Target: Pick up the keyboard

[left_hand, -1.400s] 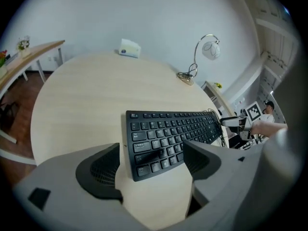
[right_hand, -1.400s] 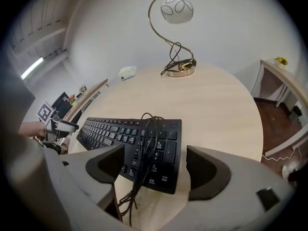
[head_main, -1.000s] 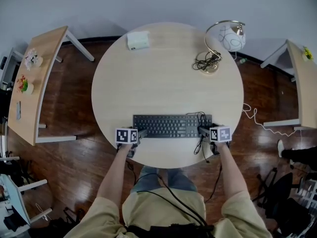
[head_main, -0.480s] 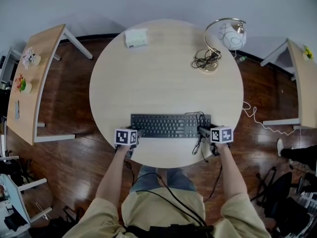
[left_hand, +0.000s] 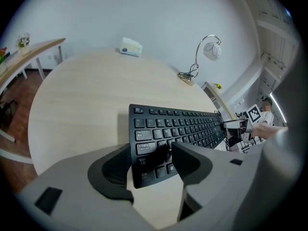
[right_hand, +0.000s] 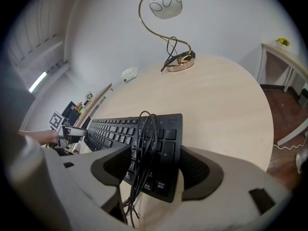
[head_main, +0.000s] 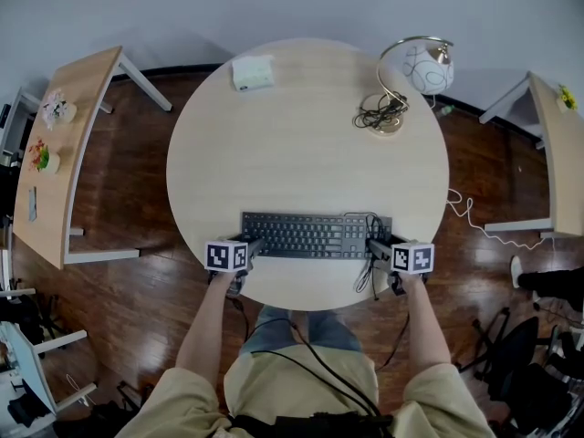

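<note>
Pinching the keyboard (head_main: 310, 234) by its left end between closing left gripper (left_hand: 154, 160) fingers, and its right end, looped cable (right_hand: 144, 143) included, between right gripper (right_hand: 151, 170) fingers.

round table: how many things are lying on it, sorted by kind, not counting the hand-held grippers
keyboard: 1
lamp: 1
white box: 1
coiled cables: 2, one on the keyboard's right end, one at the lamp's base
total: 5
</note>
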Action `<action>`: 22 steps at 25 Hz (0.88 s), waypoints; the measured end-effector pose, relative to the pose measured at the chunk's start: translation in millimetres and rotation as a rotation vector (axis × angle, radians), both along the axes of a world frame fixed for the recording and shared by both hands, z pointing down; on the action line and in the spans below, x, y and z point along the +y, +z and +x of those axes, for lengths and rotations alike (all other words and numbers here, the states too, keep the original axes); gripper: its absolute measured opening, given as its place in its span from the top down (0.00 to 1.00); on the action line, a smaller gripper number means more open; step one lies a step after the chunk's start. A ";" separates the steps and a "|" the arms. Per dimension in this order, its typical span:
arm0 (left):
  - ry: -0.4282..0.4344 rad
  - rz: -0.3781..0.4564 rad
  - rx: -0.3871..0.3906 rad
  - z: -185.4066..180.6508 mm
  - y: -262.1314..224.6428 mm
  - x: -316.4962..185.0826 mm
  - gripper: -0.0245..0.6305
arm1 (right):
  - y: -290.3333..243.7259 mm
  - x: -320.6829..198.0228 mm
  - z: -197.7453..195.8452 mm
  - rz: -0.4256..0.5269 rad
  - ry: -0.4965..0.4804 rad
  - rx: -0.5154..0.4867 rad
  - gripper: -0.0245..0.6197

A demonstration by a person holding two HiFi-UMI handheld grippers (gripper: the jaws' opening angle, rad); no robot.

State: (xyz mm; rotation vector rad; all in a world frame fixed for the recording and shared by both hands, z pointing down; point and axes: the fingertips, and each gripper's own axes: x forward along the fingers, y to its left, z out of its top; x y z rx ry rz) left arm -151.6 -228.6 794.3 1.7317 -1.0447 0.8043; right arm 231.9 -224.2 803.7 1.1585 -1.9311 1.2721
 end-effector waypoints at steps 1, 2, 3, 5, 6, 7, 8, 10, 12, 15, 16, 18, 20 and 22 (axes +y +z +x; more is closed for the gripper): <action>-0.003 0.002 0.005 -1.2 -1.8 2.1 0.59 | -5.1 0.0 -1.4 0.011 -0.001 -0.004 0.46; -0.006 0.008 0.008 -2.2 -4.3 3.7 0.59 | -10.6 -0.1 -2.5 0.023 -0.001 -0.007 0.46; -0.010 0.016 0.010 -3.1 -7.7 4.6 0.59 | -16.6 -0.3 -3.4 0.036 0.000 -0.008 0.46; -0.014 0.035 0.010 -5.8 -16.9 5.3 0.59 | -29.4 -0.4 -5.9 0.059 0.006 -0.010 0.46; -0.012 0.044 0.008 -7.4 -22.1 5.2 0.59 | -36.0 -0.4 -7.6 0.068 0.009 -0.009 0.46; -0.010 0.051 0.005 -9.2 -27.4 4.7 0.59 | -42.2 -0.6 -9.4 0.075 0.011 -0.006 0.46; -0.010 0.057 0.003 -11.0 -32.9 3.7 0.59 | -47.7 -0.8 -11.1 0.080 0.012 0.001 0.46; -0.015 0.074 0.001 -14.0 -44.3 -0.2 0.59 | -57.2 -1.0 -14.0 0.088 0.019 0.015 0.46; -0.011 0.096 -0.007 -16.9 -55.9 -6.1 0.59 | -67.5 -1.1 -17.1 0.101 0.030 0.011 0.46; 0.009 0.126 -0.017 -22.2 -74.9 -14.1 0.59 | -88.3 -3.3 -23.4 0.134 0.039 -0.011 0.46; 0.012 0.139 -0.015 -23.0 -82.6 -16.5 0.59 | -96.4 -4.8 -24.4 0.150 0.041 -0.013 0.46; 0.011 0.170 -0.009 -22.6 -98.3 -21.0 0.59 | -114.0 -9.0 -24.0 0.185 0.048 -0.008 0.46; 0.002 0.203 -0.003 -21.3 -114.5 -26.4 0.59 | -132.0 -15.4 -22.5 0.226 0.056 0.008 0.46; -0.011 0.242 0.001 -20.6 -131.5 -34.5 0.59 | -149.5 -24.5 -21.8 0.269 0.063 0.027 0.46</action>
